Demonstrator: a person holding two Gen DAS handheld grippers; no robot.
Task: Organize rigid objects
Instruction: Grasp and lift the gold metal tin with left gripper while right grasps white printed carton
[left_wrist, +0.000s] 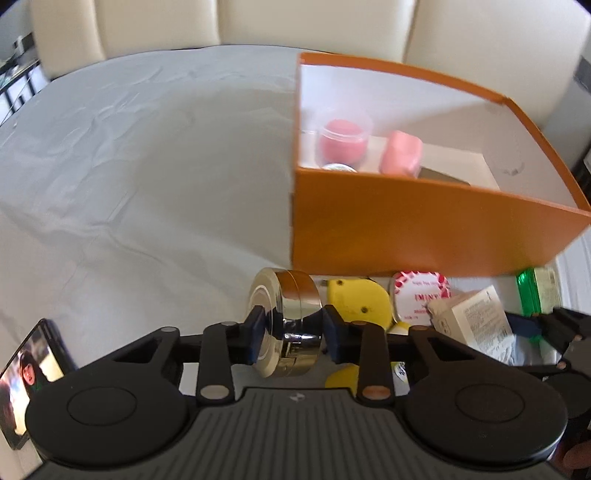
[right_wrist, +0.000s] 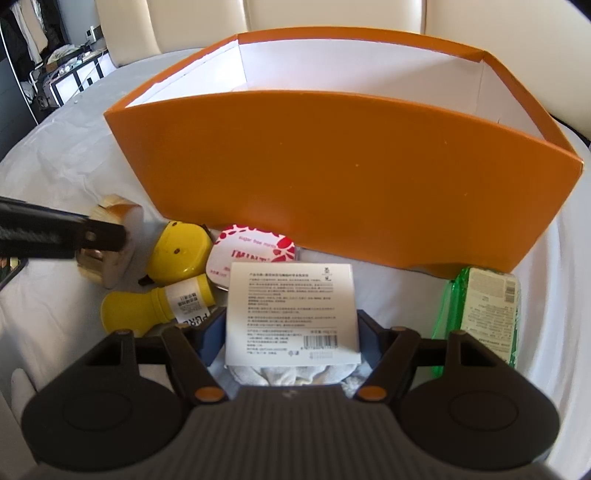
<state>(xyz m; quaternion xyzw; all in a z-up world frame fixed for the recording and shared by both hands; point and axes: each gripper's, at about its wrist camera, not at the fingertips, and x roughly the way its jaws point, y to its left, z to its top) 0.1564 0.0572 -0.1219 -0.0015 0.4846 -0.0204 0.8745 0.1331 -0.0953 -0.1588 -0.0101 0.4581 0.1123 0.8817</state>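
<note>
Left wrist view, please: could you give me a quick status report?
Left tongs shut on gold tin. Right tongs astride white carton, closure unclear. Orange box ahead, near wall in the way.

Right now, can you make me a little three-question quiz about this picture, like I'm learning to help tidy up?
1. True or false: the left tool is holding a shiny gold tin.
2. What color is the outside of the big box? A) blue B) orange C) green
3. Fill in: the white carton sits between the fingers of the ____ tool.

Key: 1 true. 2 B. 3 right.
</note>
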